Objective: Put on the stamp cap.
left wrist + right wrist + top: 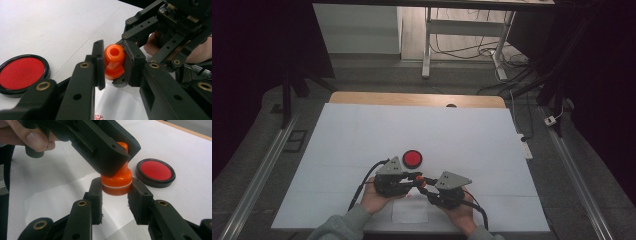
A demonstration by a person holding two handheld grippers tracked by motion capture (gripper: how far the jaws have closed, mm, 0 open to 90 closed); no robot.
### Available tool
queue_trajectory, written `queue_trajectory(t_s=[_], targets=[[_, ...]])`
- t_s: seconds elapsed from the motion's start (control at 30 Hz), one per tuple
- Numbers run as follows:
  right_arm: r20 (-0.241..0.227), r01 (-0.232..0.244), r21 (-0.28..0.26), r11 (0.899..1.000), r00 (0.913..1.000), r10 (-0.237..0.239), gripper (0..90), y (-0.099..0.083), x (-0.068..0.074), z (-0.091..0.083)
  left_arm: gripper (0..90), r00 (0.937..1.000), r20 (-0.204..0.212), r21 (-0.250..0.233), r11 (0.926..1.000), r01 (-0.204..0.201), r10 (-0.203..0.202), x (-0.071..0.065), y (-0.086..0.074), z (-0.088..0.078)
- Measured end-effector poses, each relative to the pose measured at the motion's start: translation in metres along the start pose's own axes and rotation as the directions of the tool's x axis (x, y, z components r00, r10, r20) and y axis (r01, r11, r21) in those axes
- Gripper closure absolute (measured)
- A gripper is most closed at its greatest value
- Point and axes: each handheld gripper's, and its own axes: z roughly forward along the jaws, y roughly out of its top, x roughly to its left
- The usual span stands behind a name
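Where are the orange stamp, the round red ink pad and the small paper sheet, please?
orange stamp [117, 181]: right gripper view, wide lower body.
red ink pad [21, 73]: left gripper view, middle of the red surface.
paper sheet [410, 212]: high view, middle of the sheet.

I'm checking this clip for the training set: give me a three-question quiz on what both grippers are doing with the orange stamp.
1. True or false: the left gripper is shut on the upper knob of the orange stamp.
2. What does the right gripper grip? A) the stamp's wide base B) the red ink pad C) the white paper slip
3. Where does the red ink pad lie relative to the stamp in the high view?

Key
1. True.
2. A: its jaws press on either side of the wide base.
3. On the table's white sheet, just beyond the stamp and apart from it.
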Motion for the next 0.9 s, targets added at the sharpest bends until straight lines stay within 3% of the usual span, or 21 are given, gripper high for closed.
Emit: queue_trajectory(t_s=[0.07, 0.63, 0.9], targets=[[0.002, 0.001, 0.005, 1.0, 1.0, -0.001, 64.8, -0.0002, 0.0005, 0.0001, 72.5, 0.9999, -0.003, 0.004, 0.9999, -0.013, 0.013, -0.0011, -0.0001, 0.0004], [0.001, 0.007, 0.027, 1.0, 1.0, -0.007, 64.6, 0.0003, 0.0009, -0.0008, 72.7, 1.0, 0.007, -0.001, 1.0, 0.003, -0.003, -0.0006, -0.0035, 0.0029], [-0.01, 0.008, 0.006, 1.0, 0.9999, -0.008, 64.5, 0.0008, 0.0005, -0.0016, 72.5, 0.9985, 0.043, -0.01, 0.9993, 0.035, -0.035, 0.0044, -0.0022, 0.0]])
